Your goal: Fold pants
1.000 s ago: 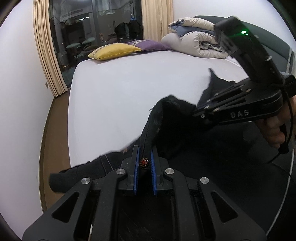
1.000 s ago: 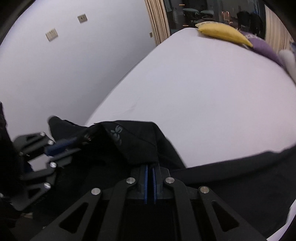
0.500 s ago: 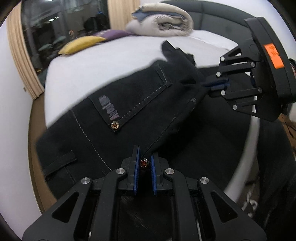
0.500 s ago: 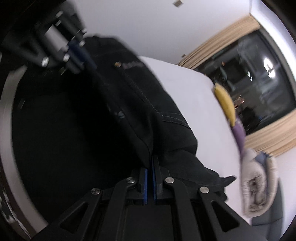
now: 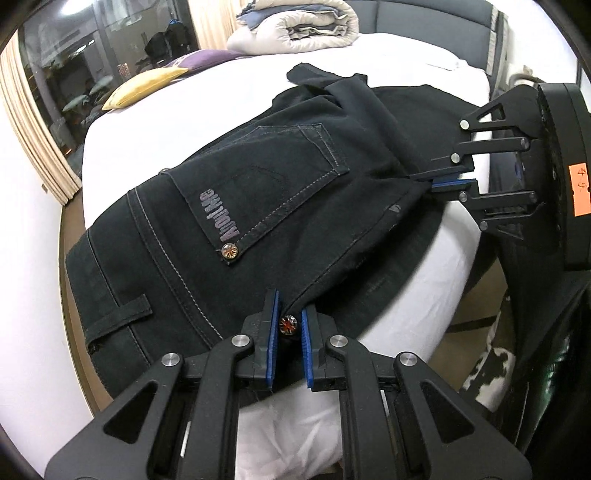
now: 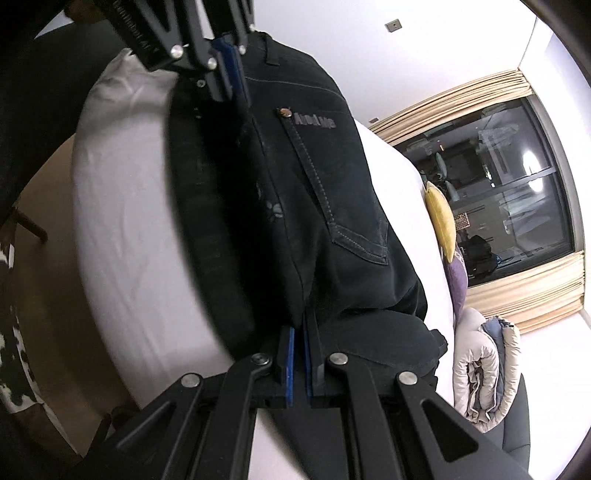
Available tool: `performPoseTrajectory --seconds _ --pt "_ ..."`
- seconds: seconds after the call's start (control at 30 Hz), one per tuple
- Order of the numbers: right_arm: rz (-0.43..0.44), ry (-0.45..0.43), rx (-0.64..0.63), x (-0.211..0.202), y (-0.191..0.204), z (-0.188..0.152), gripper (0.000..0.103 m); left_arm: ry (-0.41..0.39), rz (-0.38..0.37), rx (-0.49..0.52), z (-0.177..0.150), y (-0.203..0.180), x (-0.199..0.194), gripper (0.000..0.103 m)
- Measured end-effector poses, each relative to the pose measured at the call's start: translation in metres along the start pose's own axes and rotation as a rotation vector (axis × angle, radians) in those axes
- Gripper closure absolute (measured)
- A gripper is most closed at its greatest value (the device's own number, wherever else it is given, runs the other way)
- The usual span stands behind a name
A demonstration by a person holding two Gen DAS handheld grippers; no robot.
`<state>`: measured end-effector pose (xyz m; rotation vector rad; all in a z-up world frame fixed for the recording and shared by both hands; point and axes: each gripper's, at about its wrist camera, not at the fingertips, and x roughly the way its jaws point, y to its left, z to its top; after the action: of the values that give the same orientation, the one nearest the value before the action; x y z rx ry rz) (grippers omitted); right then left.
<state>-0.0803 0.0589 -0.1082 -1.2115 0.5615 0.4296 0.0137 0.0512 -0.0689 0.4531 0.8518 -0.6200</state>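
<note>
Black pants (image 5: 258, 206) lie folded lengthwise along the near edge of a white bed (image 5: 207, 96), back pocket and grey logo facing up. My left gripper (image 5: 288, 325) is shut on the pants at the waist corner, a metal rivet showing between its blue pads. My right gripper (image 6: 300, 332) is shut on the pants' edge further along, near the crotch seam. In the left wrist view the right gripper (image 5: 443, 181) pinches the cloth at the right. In the right wrist view the left gripper (image 6: 231, 62) sits at the top, clamped on the waist of the pants (image 6: 314, 192).
A yellow pillow (image 5: 144, 86) and a purple pillow (image 5: 207, 59) lie at the bed's far side by a dark window with beige curtains (image 5: 33, 147). A rolled duvet (image 5: 295, 27) rests near the grey headboard (image 5: 424, 26). Wooden floor runs along the bed's left.
Both grippers have carried the pants over and down, so one half now lies flat on the other on the bed. The cloth is spread and still where it hung bunched before.
</note>
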Motion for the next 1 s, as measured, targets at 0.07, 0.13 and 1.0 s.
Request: performPoseTrajectory --seconds 0.07,0.13,1.0 --pt "-0.005 0.003 0.001 0.011 -0.007 0.001 0.098 0.001 0.004 0.012 -0.004 -0.005 -0.001 0.093" --pt "-0.006 0.006 0.004 0.010 -0.002 0.004 0.098 0.000 0.005 0.016 -0.010 -0.010 -0.005 0.093" --pt "-0.023 0.054 0.059 0.025 0.013 0.014 0.096 -0.116 -0.055 -0.238 -0.006 0.028 -0.063 0.049"
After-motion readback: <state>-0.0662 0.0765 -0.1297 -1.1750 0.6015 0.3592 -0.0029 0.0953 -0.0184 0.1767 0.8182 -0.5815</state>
